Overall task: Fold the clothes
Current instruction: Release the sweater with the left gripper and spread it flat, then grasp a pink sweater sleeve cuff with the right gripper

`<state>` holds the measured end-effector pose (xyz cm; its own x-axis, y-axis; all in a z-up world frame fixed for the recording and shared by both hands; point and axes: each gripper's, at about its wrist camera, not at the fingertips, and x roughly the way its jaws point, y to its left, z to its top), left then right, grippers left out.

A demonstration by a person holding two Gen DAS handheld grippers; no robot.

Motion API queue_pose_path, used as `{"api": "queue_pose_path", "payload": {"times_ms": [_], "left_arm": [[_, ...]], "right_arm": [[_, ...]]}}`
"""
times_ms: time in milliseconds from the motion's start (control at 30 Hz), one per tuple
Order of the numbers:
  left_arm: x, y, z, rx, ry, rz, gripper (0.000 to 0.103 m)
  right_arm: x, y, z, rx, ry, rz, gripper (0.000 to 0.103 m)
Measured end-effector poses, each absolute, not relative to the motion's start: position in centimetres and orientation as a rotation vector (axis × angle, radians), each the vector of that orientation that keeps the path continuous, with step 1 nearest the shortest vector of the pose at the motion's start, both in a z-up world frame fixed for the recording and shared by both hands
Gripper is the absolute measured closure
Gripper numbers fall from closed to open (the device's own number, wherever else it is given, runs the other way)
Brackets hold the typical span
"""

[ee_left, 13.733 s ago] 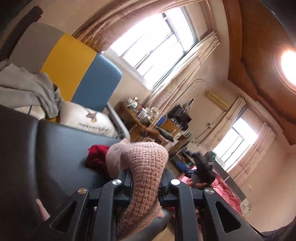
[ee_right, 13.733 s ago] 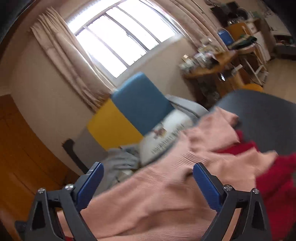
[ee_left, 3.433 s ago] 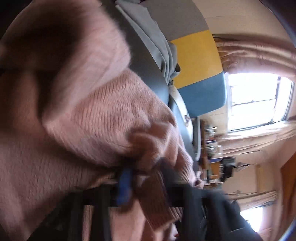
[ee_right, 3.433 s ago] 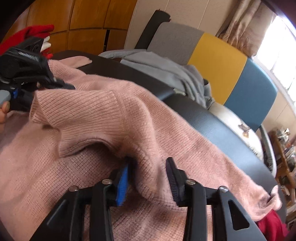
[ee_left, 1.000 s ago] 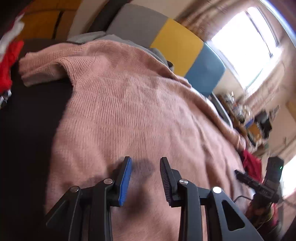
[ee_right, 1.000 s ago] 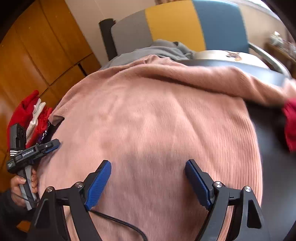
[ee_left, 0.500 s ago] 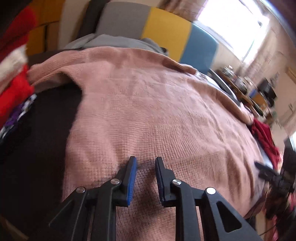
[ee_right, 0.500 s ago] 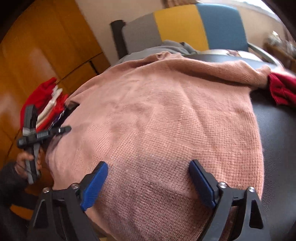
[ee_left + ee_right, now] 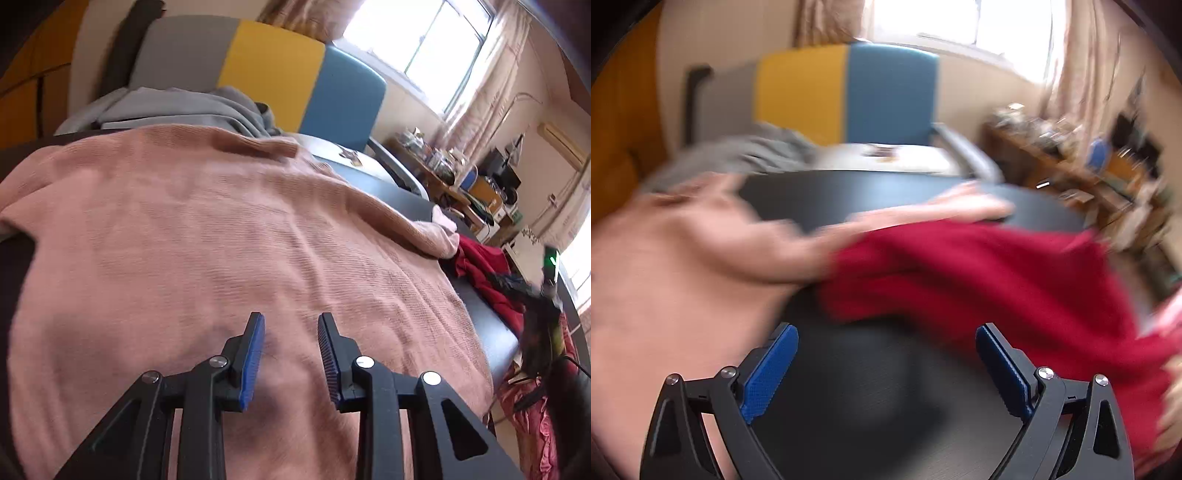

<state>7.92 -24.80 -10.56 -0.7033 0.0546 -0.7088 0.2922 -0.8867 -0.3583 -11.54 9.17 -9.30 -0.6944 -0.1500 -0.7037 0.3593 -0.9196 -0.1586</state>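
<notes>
Pink sweater (image 9: 229, 236) spread flat on dark table (image 9: 871, 199), just ahead of and under left gripper (image 9: 291, 332), jaws part-open on nothing; near hem cut off; right gripper (image 9: 886, 354), jaws just opening wide, empty over bare tabletop between blurred sweater and red garment (image 9: 997, 273).

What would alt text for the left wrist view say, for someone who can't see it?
A pink sweater lies spread over a dark table, with the open left tool just above it, gripping nothing. Behind are a grey garment and a grey, yellow and blue chair; a red garment lies at the right.
</notes>
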Motion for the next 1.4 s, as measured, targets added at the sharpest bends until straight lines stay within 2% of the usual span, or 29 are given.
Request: {"api": "queue_pose_path", "payload": {"times_ms": [100, 133, 200, 267, 433, 567, 667, 767, 867, 1033, 1200, 1333, 1367, 1400], "left_arm": [[7.4, -24.3, -11.3, 1.176, 0.697, -2.686, 0.073], [7.2, -24.2, -11.7, 1.188, 0.694, -2.677, 0.073], [7.0, -24.2, -12.5, 1.218, 0.687, -2.657, 0.073], [7.0, -24.5, -12.6, 1.217, 0.682, -2.655, 0.073], [6.5, -25.0, -12.3, 1.205, 0.666, -2.656, 0.073], [4.9, -25.2, -11.9, 1.19, 0.662, -2.671, 0.073], [3.9, -25.3, -11.5, 1.179, 0.627, -2.693, 0.073], [3.0, -25.3, -11.3, 1.172, 0.614, -2.709, 0.073], [2.3, -25.3, -11.5, 1.175, 0.614, -2.715, 0.073], [2.2, -25.7, -12.9, 1.208, 0.635, -2.704, 0.073], [2.9, -26.3, -13.4, 1.17, 0.756, -2.712, 0.073], [3.1, -27.1, -14.0, 1.135, 0.885, -2.715, 0.073], [3.2, -27.4, -14.2, 1.115, 0.929, -2.711, 0.073], [3.3, -27.6, -14.3, 1.089, 0.972, -2.704, 0.073]], "right_arm": [[-17.5, 12.0, -10.9, 1.163, 0.699, -2.673, 0.003], [-19.1, 13.0, -11.6, 1.208, 0.727, -2.677, 0.003], [-21.5, 15.9, -12.6, 1.317, 0.637, -2.7, 0.0], [-23.8, 19.2, -13.1, 1.39, 0.344, -2.715, 0.0], [-26.8, 21.8, -13.2, 1.461, 0.246, -2.786, 0.0], [-25.7, 21.1, -10.4, 1.405, 0.307, -2.824, 0.0], [-24.4, 18.5, -5.9, 1.105, 0.374, -2.852, 0.0], [-25.8, 15.4, -3.6, 1.005, 0.352, -2.736, 0.0], [-30.0, 11.9, -3.8, 1.02, 0.346, -2.692, 0.0], [-39.4, 9.0, -7.5, 1.249, 0.341, -2.711, 0.0], [-44.3, 10.4, -10.7, 1.418, 0.349, -2.784, 0.0], [-46.0, 11.8, -12.8, 1.523, 0.282, -2.735, 0.007], [-46.0, 12.1, -12.8, 1.524, 0.24, -2.72, 0.011], [-46.1, 12.2, -12.8, 1.525, 0.195, -2.69, 0.021]]}}
